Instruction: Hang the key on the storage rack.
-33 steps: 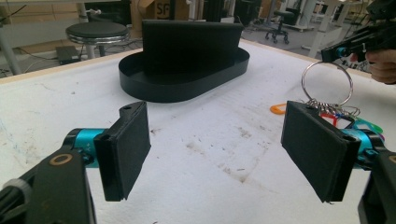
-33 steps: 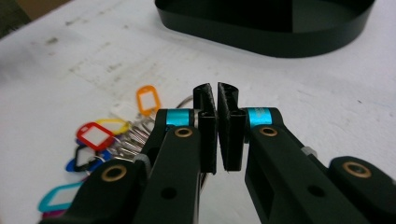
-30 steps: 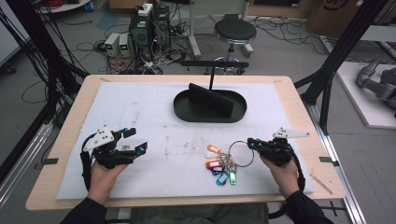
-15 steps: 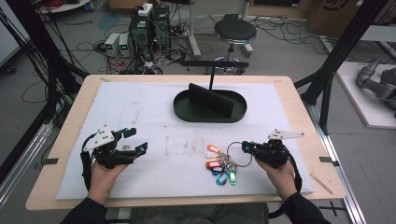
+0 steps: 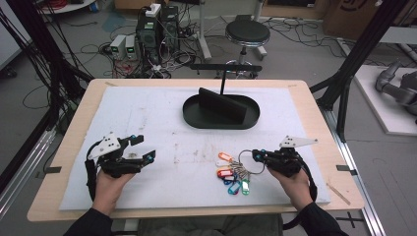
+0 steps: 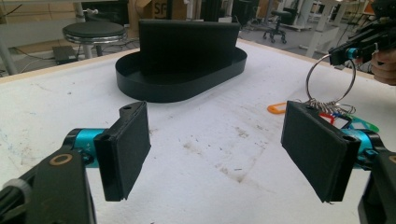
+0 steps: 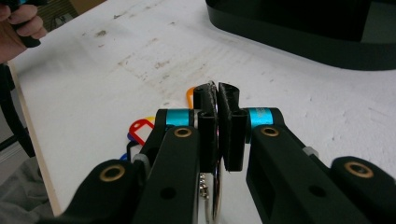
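Key ring [image 5: 249,163] pinched upright by right gripper [image 5: 256,155], hand low.

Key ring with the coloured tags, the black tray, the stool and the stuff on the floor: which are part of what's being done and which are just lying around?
In use:
- key ring, clamped in the right gripper
- coloured tags hanging from it
- left gripper, open, idle

Lying about:
- black oval tray
- stool
- computers and cables on the floor

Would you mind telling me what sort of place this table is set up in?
Probably a lab or workshop: computers with tangled cables sit on the bare floor behind the table, beside a stool and black frame struts.
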`<state>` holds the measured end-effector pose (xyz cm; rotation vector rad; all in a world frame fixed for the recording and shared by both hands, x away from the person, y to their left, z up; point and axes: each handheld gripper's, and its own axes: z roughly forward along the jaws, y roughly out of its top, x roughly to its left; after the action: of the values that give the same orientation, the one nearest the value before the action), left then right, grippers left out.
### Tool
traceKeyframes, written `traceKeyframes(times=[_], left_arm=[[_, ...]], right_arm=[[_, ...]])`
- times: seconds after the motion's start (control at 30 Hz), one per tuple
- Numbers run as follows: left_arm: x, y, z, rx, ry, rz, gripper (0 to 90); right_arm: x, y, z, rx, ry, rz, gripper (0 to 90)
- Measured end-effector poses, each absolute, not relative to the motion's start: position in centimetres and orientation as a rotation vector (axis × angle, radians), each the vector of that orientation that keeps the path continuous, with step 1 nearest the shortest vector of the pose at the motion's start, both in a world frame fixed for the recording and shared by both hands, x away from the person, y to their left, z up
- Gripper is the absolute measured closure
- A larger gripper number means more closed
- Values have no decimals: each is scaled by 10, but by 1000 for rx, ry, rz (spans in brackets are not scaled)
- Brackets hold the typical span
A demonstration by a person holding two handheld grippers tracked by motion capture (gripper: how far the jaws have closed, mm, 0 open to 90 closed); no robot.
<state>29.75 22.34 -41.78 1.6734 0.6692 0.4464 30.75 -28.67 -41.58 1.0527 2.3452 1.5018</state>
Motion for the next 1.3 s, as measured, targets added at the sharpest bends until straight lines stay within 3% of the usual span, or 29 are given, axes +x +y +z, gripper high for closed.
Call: traceKeyframes(times=[0.77, 1.3], left_arm=[[299, 211, -409, 1680, 609, 415, 238], [307, 178, -397, 1717, 513, 392, 238]], right_arm=[[313, -278, -372, 866, 2326, 1614, 875], [320, -266, -341, 709, 2332, 1682, 876]])
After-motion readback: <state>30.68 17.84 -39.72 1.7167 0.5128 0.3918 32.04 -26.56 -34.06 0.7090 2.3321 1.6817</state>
